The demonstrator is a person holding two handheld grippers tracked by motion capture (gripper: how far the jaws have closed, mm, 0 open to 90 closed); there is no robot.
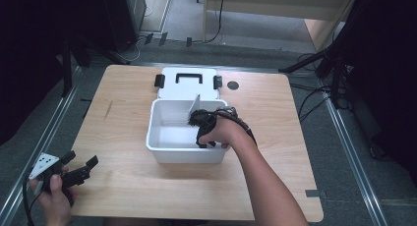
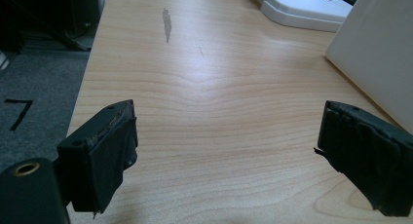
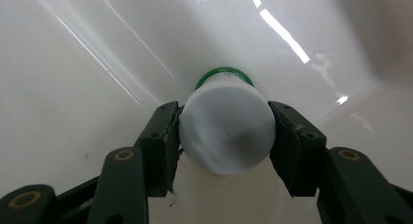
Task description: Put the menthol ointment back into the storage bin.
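Note:
My right gripper point(image 3: 224, 112) is shut on a white bottle point(image 3: 226, 141) with a green cap, one pad on each side of it. The bottle is seen base-on, cap pointing at the glossy white inside of the bin point(image 3: 97, 63). In the high view the right gripper point(image 1: 198, 132) reaches down into the open white bin point(image 1: 182, 156) at the middle of the table, the hand over its right part. My left gripper point(image 1: 81, 160) rests at the table's near left corner, its jaws open and empty. In its own view the left gripper point(image 2: 224, 151) hovers over bare wood.
The bin's lid point(image 1: 184, 91), with a black handle and two black latches, lies flat behind the bin. A thin white panel point(image 1: 195, 107) stands upright inside the bin. A dark round hole point(image 1: 233, 85) sits at the table's far right. The bin's wall point(image 2: 380, 53) rises right of the left gripper.

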